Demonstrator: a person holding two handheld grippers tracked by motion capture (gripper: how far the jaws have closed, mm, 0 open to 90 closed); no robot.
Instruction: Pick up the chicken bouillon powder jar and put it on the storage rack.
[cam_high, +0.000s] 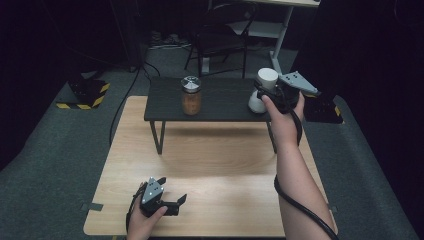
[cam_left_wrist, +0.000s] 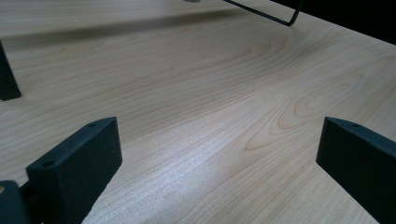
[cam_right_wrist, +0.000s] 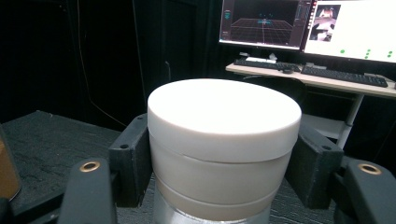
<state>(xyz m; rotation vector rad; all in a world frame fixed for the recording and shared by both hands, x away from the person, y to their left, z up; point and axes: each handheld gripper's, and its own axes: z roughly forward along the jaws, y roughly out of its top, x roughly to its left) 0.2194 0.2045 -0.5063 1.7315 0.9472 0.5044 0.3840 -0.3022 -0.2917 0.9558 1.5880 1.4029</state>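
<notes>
A white lidded jar (cam_high: 265, 80) stands at the right end of a low black shelf (cam_high: 220, 102) on the wooden table (cam_high: 210, 165). My right gripper (cam_high: 263, 93) comes at it from the right, held by a hand. In the right gripper view both jaws press against the sides of the white jar (cam_right_wrist: 223, 140), which has a silver base. A glass jar (cam_high: 191, 96) with brown contents and a metal lid stands near the shelf's middle. At the table's front left my left gripper (cam_high: 172, 190) rests low, open, with bare wood between its jaws (cam_left_wrist: 219, 154).
The shelf's thin black legs (cam_high: 159, 136) stand on the table's far half. Behind the table are an office chair (cam_high: 222, 30) and a desk leg (cam_high: 281, 37). A desk with monitors (cam_right_wrist: 303, 23) and a keyboard (cam_right_wrist: 343, 74) lies farther off. Cables and striped floor markers (cam_high: 87, 97) lie at left.
</notes>
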